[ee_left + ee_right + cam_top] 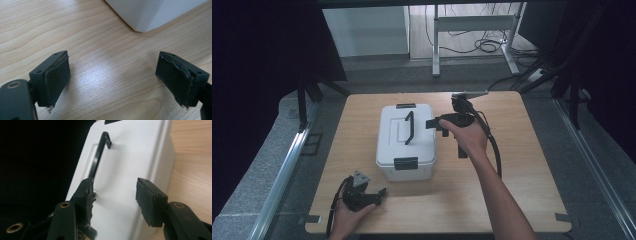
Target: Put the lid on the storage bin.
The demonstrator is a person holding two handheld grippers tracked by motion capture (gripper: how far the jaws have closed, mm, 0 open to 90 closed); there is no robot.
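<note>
A white box (407,141) with a black handle (409,127) and black latches sits on a light wood-grain table (522,165).

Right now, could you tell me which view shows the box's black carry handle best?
The high view: the whole handle lies atop the white box. The right gripper view crops it behind one jaw; the left gripper view catches a box corner.

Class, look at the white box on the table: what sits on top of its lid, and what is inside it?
On the white box lid sit a black handle and two black latches. The lid is shut, so its contents are hidden.
</note>
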